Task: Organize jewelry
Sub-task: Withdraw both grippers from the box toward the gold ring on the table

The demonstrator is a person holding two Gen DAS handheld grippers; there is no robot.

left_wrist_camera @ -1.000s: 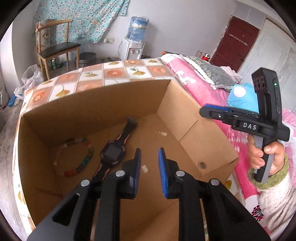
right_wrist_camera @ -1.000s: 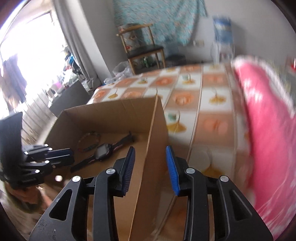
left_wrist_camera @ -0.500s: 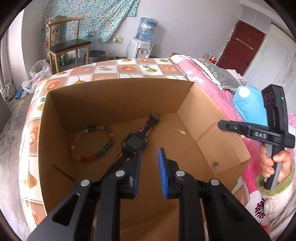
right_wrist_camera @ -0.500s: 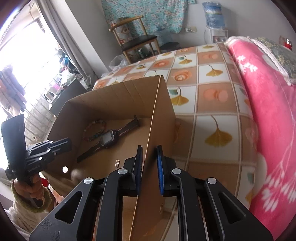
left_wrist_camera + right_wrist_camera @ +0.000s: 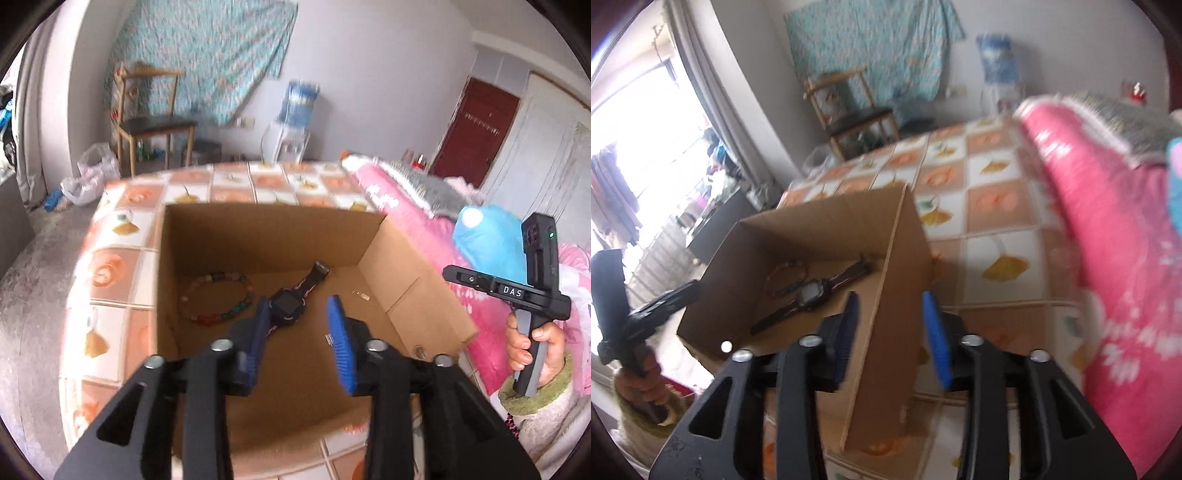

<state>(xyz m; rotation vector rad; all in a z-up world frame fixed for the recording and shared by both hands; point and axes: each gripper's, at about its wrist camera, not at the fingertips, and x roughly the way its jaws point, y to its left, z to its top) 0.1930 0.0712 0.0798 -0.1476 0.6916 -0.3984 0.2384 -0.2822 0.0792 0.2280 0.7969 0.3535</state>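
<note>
An open cardboard box (image 5: 258, 236) (image 5: 886, 258) stands on a tiled sheet. Inside lie a dark smartwatch (image 5: 290, 304) (image 5: 812, 293), a multicoloured bead bracelet (image 5: 218, 297) (image 5: 785, 275) to its left, and two tiny metal pieces (image 5: 362, 294) near the right wall. My left gripper (image 5: 297, 336) is open and empty above the box's near side. My right gripper (image 5: 890, 325) is open, its fingers either side of the box's right wall without touching it. The right gripper also shows in the left wrist view (image 5: 517, 295), the left one in the right wrist view (image 5: 639, 317).
The box sits on a bed with an orange-and-white leaf-patterned sheet (image 5: 122, 258) (image 5: 993, 236). A pink quilt (image 5: 1108, 258) and a blue cushion (image 5: 487, 236) lie to the right. A wooden chair (image 5: 151, 118) and a water dispenser (image 5: 291, 122) stand by the far wall.
Both grippers have opened wider and pulled back from the box. The right gripper, closed around the box's right wall half a second ago, has let it go.
</note>
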